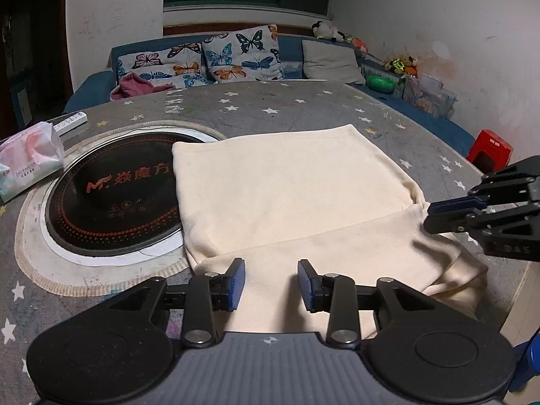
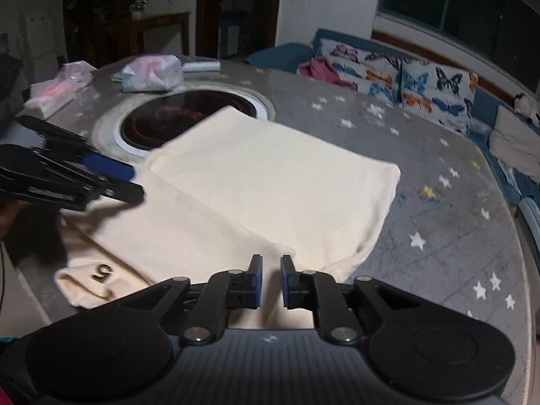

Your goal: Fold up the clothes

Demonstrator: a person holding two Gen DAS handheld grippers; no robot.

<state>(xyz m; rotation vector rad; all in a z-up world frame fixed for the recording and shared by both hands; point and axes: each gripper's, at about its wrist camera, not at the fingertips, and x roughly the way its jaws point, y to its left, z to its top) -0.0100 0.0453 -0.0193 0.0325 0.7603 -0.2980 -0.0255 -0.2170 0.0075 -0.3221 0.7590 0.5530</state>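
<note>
A cream garment (image 1: 287, 182) (image 2: 270, 182) lies folded on the grey star-patterned table (image 1: 303, 108), its upper layer doubled over a lower one. A dark "5" mark (image 2: 101, 271) shows on its near corner. My left gripper (image 1: 271, 281) is open, just above the garment's near edge, with cloth showing between its blue pads. In the right wrist view the left gripper (image 2: 135, 182) reaches in from the left to the cloth's side edge. My right gripper (image 2: 271, 280) is open with a narrow gap, low over the opposite edge. From the left wrist, the right gripper (image 1: 428, 216) is at the fold line.
A round black induction cooktop (image 1: 111, 202) (image 2: 162, 118) is set in the table, partly under the garment. Tissue packs (image 1: 30, 158) (image 2: 152, 71) and a white remote (image 1: 71, 123) lie beyond it. A blue sofa with butterfly cushions (image 1: 236, 54) is behind, and a red stool (image 1: 489, 150) to the right.
</note>
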